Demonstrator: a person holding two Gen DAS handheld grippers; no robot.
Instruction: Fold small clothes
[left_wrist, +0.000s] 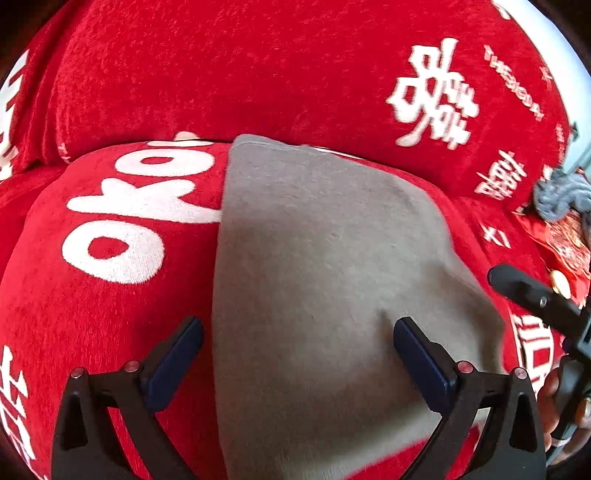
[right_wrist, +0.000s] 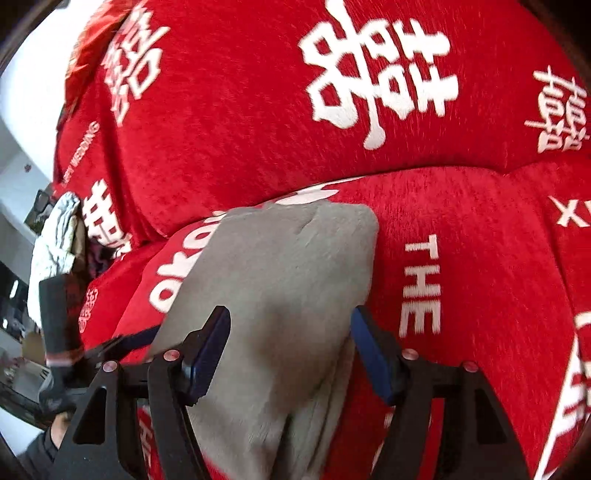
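A folded grey garment (left_wrist: 325, 266) lies flat on the red seat cushion (left_wrist: 110, 314) of a sofa, its long side running away from me. My left gripper (left_wrist: 297, 326) hovers over its near end, open wide: one pad is above the red cushion just left of the cloth edge, the other above the cloth. My right gripper (right_wrist: 291, 315) is open too, and the same grey garment (right_wrist: 280, 266) lies between and under its blue pads, bunched a little at the near end. Neither gripper pinches the fabric.
Red back cushions (left_wrist: 258, 74) with white characters rise just behind the seat. A grey knitted item (left_wrist: 561, 195) and red packets (left_wrist: 567, 243) lie at the right end. A white-grey cloth (right_wrist: 55, 236) sits at the left end. A hand (left_wrist: 554, 402) holds the other tool.
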